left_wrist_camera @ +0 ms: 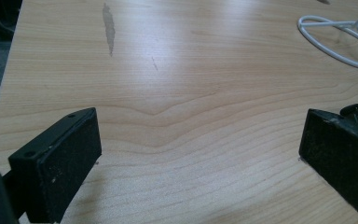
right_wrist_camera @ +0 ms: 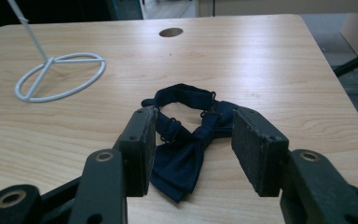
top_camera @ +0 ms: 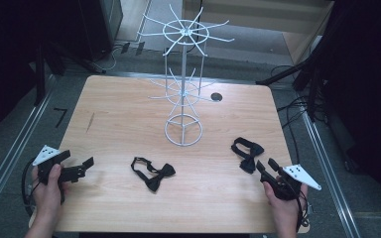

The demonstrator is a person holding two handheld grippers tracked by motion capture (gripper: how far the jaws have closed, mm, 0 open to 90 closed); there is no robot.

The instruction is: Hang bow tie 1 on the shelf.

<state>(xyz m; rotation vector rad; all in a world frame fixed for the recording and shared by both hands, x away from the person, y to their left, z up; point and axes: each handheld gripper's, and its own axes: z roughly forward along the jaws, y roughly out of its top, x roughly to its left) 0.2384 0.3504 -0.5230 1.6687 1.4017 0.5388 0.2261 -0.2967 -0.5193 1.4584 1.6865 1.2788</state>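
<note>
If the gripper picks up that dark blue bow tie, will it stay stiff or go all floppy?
Probably floppy. The bow tie looks like soft folded cloth, and its thin strap loop lies limp on the table, so the strap would likely dangle. It also looks light, and the cloth should not slip much between the right gripper pads, which straddle it without yet pressing.

I see a light wooden table (top_camera: 119, 119) with rounded corners, a round cable hole (top_camera: 216, 96) near its far edge and a dark smear (top_camera: 90, 122) toward its left side. A white wire rack (top_camera: 183, 130) stands on its ring base near the middle. Two dark bow ties lie on the wood: one bow tie (top_camera: 153, 174) near the front centre, the other bow tie (top_camera: 246, 153) toward the right.
</note>
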